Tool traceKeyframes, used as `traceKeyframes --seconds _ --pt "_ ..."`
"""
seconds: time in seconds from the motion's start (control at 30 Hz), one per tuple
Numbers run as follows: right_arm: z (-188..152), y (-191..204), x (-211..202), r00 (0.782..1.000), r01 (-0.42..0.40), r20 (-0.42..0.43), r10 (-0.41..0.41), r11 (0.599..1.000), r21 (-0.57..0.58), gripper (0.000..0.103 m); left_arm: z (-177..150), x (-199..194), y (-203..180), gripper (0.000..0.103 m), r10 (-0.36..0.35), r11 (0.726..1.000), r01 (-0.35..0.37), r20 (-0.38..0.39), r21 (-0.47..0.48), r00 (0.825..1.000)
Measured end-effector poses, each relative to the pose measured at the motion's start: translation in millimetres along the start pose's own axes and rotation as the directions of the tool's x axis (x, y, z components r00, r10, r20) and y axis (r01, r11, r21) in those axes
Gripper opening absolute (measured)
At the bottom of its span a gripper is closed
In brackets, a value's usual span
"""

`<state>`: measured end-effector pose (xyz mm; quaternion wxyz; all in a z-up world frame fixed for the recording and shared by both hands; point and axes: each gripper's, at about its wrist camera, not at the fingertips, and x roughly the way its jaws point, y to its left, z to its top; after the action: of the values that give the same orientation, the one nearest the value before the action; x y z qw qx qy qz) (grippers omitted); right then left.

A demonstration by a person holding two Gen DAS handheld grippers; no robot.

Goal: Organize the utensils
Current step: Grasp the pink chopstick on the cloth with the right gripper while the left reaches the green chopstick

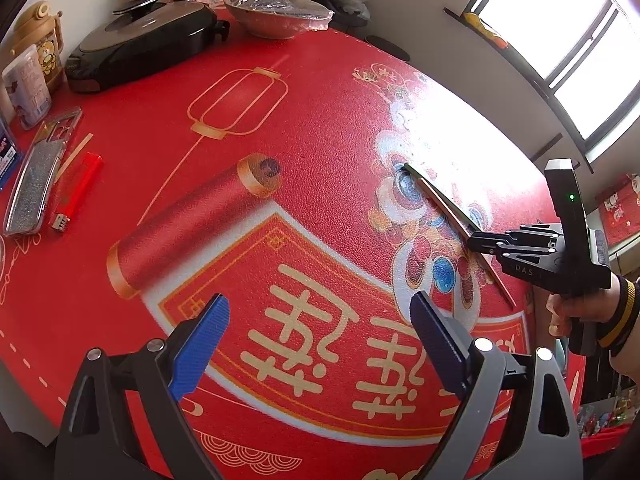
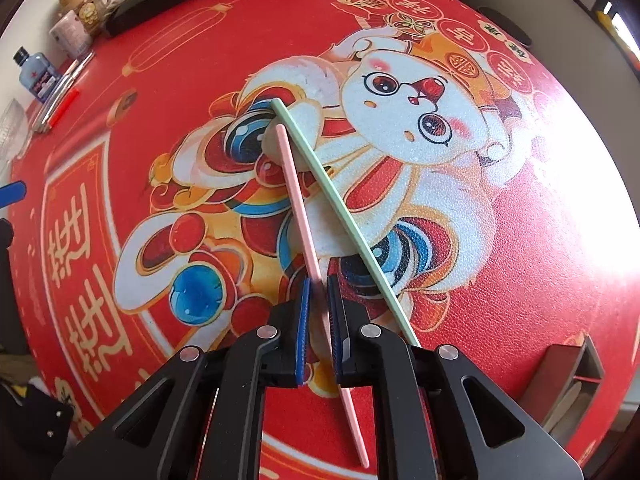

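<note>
Two pastel chopsticks lie on a bench (image 2: 540,240) covered by a red cloth printed with a cartoon rabbit, a scroll and lanterns. The right gripper (image 2: 319,312) points steeply down at the cloth with its blue-padded jaws pressed together on the pink chopstick (image 2: 298,208), which passes between the pads and runs on past them toward the bench's near edge. The green chopstick (image 2: 336,200) lies just beside it on the rabbit print, its far tip touching or nearly touching the pink one's and its near end slipping out of sight behind the gripper's right-hand finger; the two sticks spread apart toward the near edge. From the left wrist view the same pair shows as a thin line (image 1: 448,204) near the bench's right edge, with a person's hand (image 1: 560,312) in a dark, yellow-banded cuff holding the black tool over them.

The left gripper (image 1: 320,320) hangs above the printed scroll in the middle of the bench, its jaws spread wide with nothing between them.

Along the left edge sit a red lighter (image 1: 78,188), a glittery phone case (image 1: 34,184) and a pale cup (image 1: 26,88). At the far edge stand a black lidded pan (image 1: 140,48) and a bowl covered in plastic film (image 1: 276,14). A metal holder (image 2: 576,368) sits at the near right corner.
</note>
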<state>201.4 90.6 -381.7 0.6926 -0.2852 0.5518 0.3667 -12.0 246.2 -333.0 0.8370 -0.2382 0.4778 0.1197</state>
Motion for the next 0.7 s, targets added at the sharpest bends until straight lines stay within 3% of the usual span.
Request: traceKeyframes --seconds 0.37,0.57,0.7 --pt "-20.3 13.1 -10.4 0.998 -0.043 0.036 0.043 0.999 0.008 0.006 1.1 0.3 -6.3 0.089 0.011 1.0 -0.011 -0.001 -0.009 1.0" --pt "-50.1 -1.5 -46.7 0.982 -0.116 0.17 0.088 0.98 0.164 0.006 9.4 7.1 -23.4 0.089 -0.006 0.998 0.007 -0.012 0.056 1.0" --pt "-77.4 -26.0 -71.2 0.971 -0.125 0.23 0.058 0.949 0.288 0.006 25.1 19.8 -49.5 0.079 -0.075 0.984 0.077 -0.018 0.16 0.997"
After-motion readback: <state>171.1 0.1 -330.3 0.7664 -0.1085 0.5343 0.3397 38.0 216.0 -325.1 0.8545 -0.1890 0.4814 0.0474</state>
